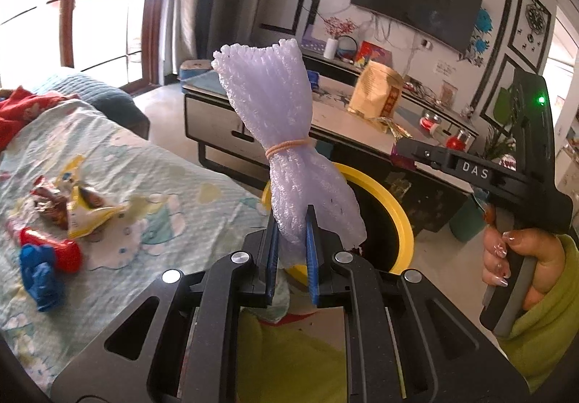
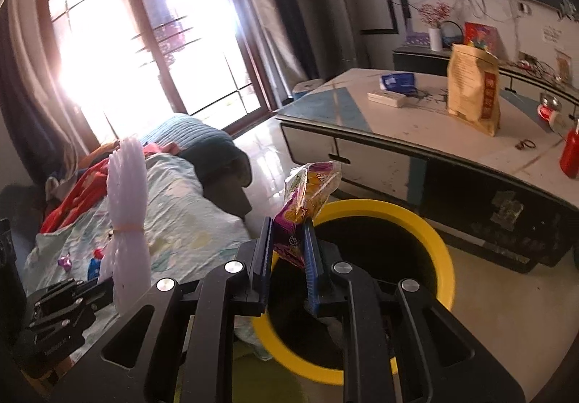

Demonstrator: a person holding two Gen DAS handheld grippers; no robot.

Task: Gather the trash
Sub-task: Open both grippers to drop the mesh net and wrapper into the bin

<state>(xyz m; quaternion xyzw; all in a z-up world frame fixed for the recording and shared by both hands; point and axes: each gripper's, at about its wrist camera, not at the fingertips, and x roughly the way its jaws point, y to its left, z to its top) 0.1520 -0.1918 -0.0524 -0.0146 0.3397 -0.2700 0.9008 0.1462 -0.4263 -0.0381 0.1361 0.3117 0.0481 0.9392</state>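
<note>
My left gripper [image 1: 292, 225] is shut on a pale purple foam net bundle [image 1: 275, 113] tied at its waist with a rubber band; it stands upright in front of the yellow-rimmed bin [image 1: 391, 207]. The same foam net bundle [image 2: 126, 214] shows at the left of the right wrist view, above the left gripper's black body. My right gripper [image 2: 289, 236] is shut on a purple and yellow snack wrapper [image 2: 307, 193], held over the near rim of the yellow-rimmed bin [image 2: 434, 236]. In the left wrist view a hand in a green sleeve holds the right gripper [image 1: 398, 146] at the right.
Several wrappers [image 1: 68, 207], a red packet [image 1: 54, 247] and a blue wad [image 1: 39, 276] lie on the patterned sofa cover [image 1: 152, 178]. A low coffee table [image 2: 416, 135] with a tall paper bag [image 2: 472, 88] and a red bottle [image 2: 571, 153] stands beyond the bin. A bright window [image 2: 144, 30] lies behind.
</note>
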